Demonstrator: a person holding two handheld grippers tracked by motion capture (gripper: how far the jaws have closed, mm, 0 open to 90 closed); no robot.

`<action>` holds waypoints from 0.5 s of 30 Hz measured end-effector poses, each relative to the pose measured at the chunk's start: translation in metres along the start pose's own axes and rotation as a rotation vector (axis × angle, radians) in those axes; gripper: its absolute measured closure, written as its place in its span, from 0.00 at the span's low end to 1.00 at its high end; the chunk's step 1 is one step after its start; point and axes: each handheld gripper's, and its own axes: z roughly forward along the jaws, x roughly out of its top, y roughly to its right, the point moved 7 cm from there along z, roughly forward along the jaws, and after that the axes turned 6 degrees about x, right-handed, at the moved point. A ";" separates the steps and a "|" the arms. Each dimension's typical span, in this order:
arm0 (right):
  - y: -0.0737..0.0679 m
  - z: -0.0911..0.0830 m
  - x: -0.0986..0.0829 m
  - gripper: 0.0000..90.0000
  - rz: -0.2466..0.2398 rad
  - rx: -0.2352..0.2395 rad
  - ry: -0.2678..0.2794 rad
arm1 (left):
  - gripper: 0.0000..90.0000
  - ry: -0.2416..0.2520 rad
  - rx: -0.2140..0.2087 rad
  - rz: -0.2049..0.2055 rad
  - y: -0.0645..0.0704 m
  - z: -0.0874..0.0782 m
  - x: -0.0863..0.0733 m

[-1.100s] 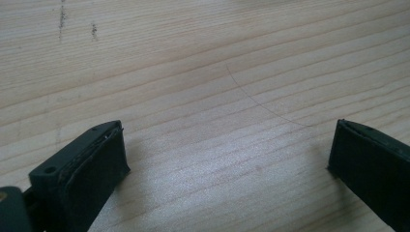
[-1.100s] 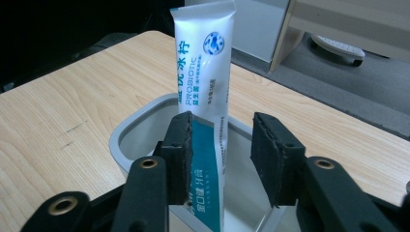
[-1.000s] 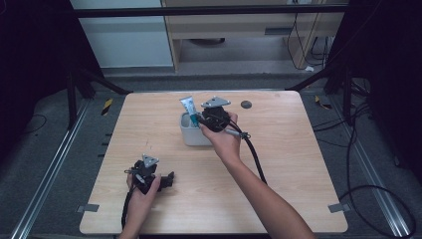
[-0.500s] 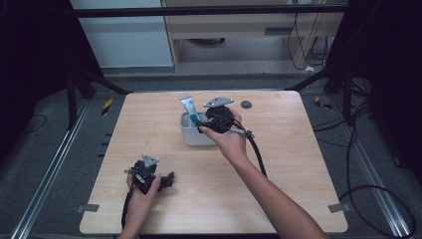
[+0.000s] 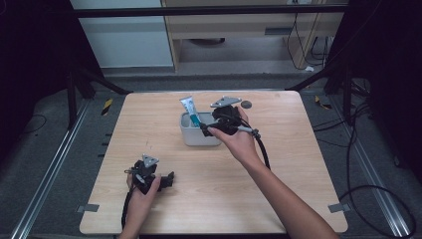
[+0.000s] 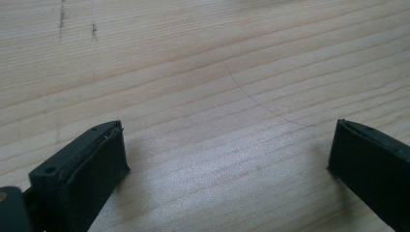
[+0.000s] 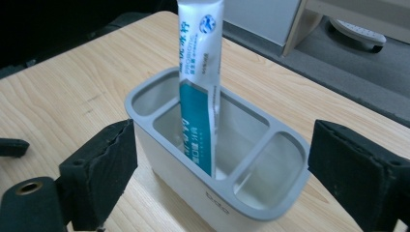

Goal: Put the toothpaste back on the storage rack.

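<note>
High view: a light wood tabletop [image 5: 298, 164] seen from above, w/ a person's forearms coming in from the bottom edge. The right gripper [image 5: 206, 130] is held at the right end of a pale grey holder [image 5: 191, 137] near the tabletop's middle-back; a white and teal tube [image 5: 191, 110] stands upright in it, top leaning slightly left. The left gripper [image 5: 168, 180] rests low near the front left, well apart from the holder. A small dark round disc [image 5: 246, 104] lies near the back edge, just beyond the right hand; too small to identify. Left gripper view: both black jaws spread wide over bare wood grain, nothing between them, so it's released; a thin curved scratch [image 6: 261, 101] crosses the wood, detail the high view doesn't give. Right gripper view: jaws wide apart, released, w/ the holder between them but not touched. This view shows 3 compartments; the tube [image 7: 200, 87] sits in the middle one, its top cut off by the frame. The tube carries a round blue logo and small print, blurred and not readable; faint embossed lettering on the holder's front wall [image 7: 217, 209] is also illegible.
</note>
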 end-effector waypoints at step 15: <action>0.023 -0.032 -0.018 0.09 -0.024 -0.056 0.003 | 0.00 0.000 0.000 0.000 0.000 0.000 0.000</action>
